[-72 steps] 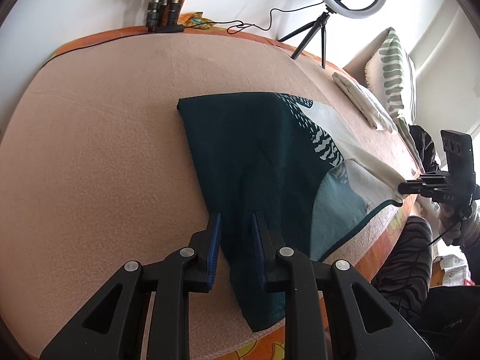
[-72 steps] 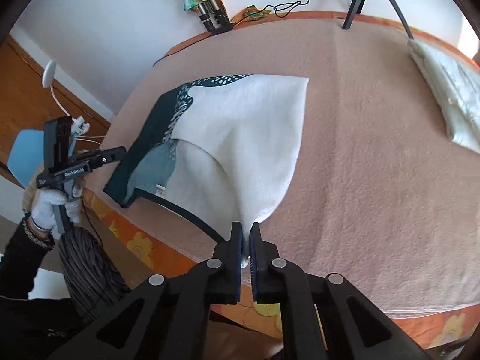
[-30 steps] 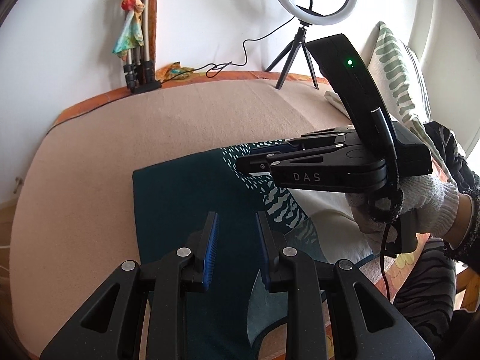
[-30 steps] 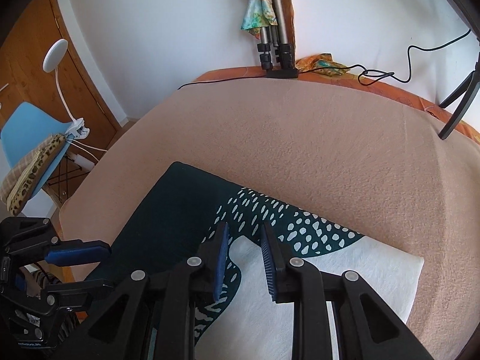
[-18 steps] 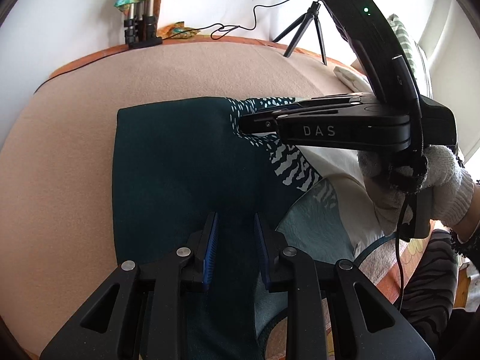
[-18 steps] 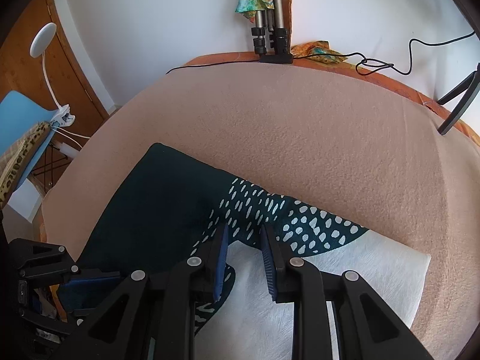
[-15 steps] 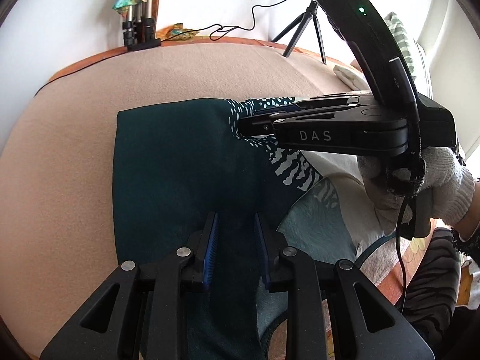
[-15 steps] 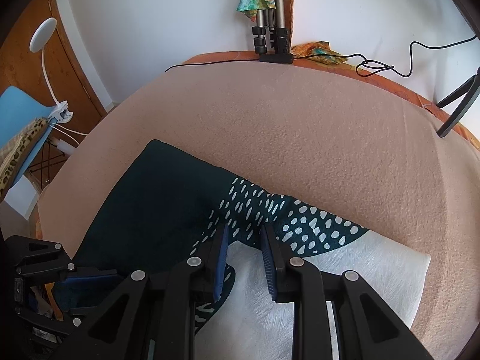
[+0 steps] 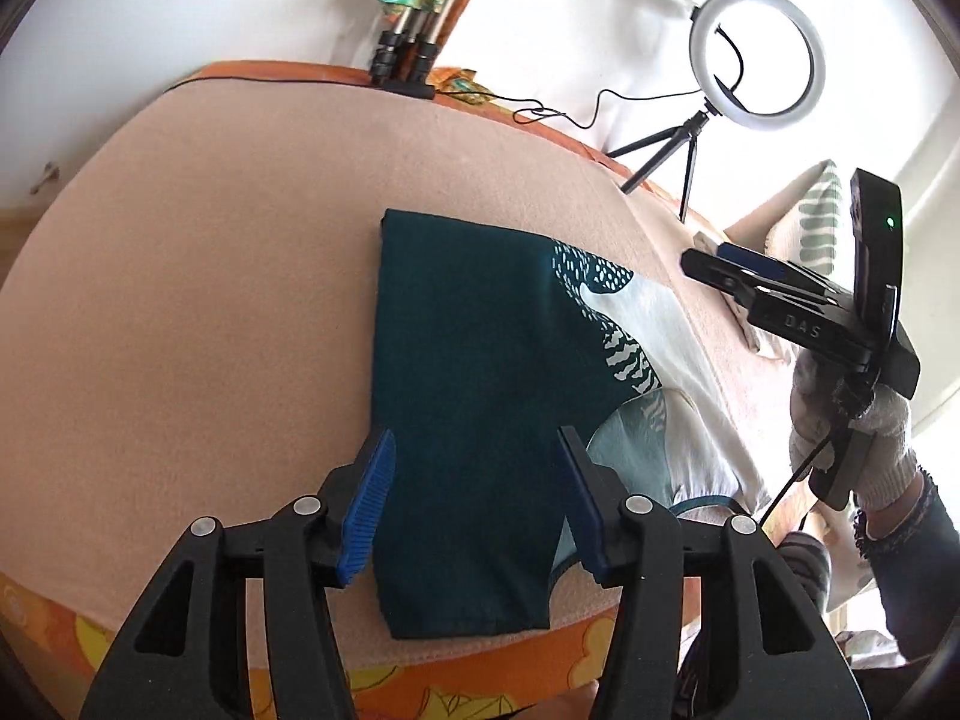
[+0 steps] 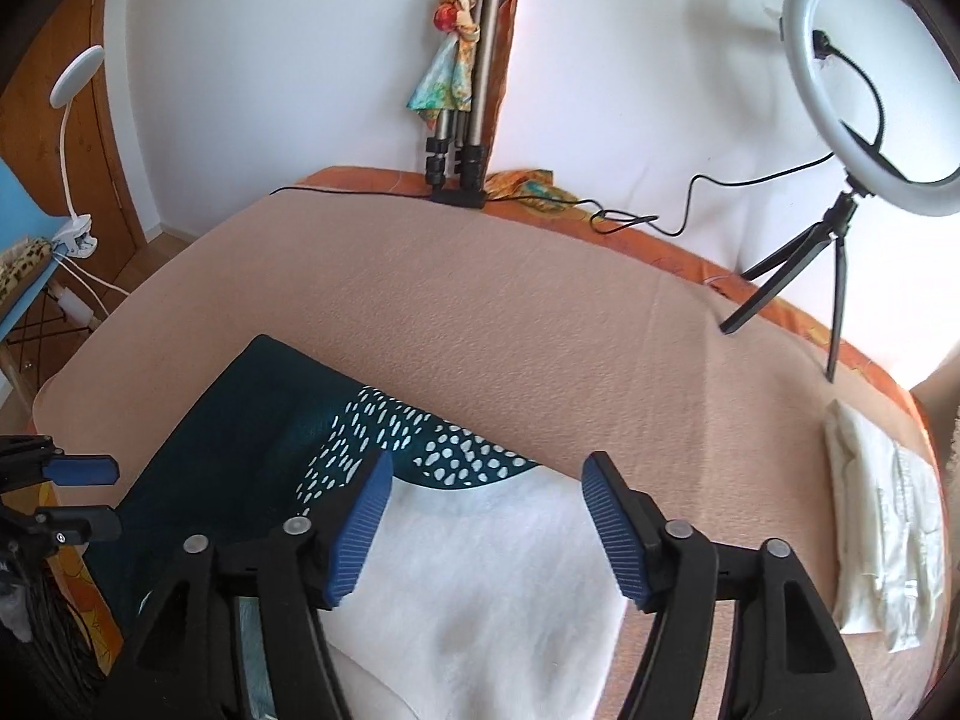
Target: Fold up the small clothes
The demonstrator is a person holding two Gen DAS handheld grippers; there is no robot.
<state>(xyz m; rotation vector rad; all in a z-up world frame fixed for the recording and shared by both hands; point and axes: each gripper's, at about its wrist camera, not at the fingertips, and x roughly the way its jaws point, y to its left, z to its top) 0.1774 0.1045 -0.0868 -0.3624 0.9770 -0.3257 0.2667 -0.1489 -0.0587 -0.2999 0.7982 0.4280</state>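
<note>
1. The garment [image 9: 480, 396], dark teal w/ a white-and-spotted print, lay flat on the peach blanket [image 9: 210, 300] covering the bed, at its near edge; looked already folded once, w/ a straight crease along the left side.
2. Left tongs [image 9: 474, 504] were spread wide, nothing betw. the blue pads [image 9: 366, 510], hovering over the teal part near the lower edge. Contact w/ the cloth: couldn't tell.
3. Right tongs [image 10: 483, 528] were likewise spread wide and empty, above the white half of the garment [image 10: 468, 570].
4. Handling, as a judgement: thin, soft knit, light, limp; would droop and bunch if lifted from one pt. Not fragile, and prob. not slippery on the nappy blanket.
5. Best hold, prob.: pinch corners or a hem edge, one per tong, both layers together, so the fold stays square.
6. Containers: none visible. A folded white cloth [image 10: 876, 528] lay apart at the right of the bed, near the ring light [image 10: 870, 78] on its tripod.
</note>
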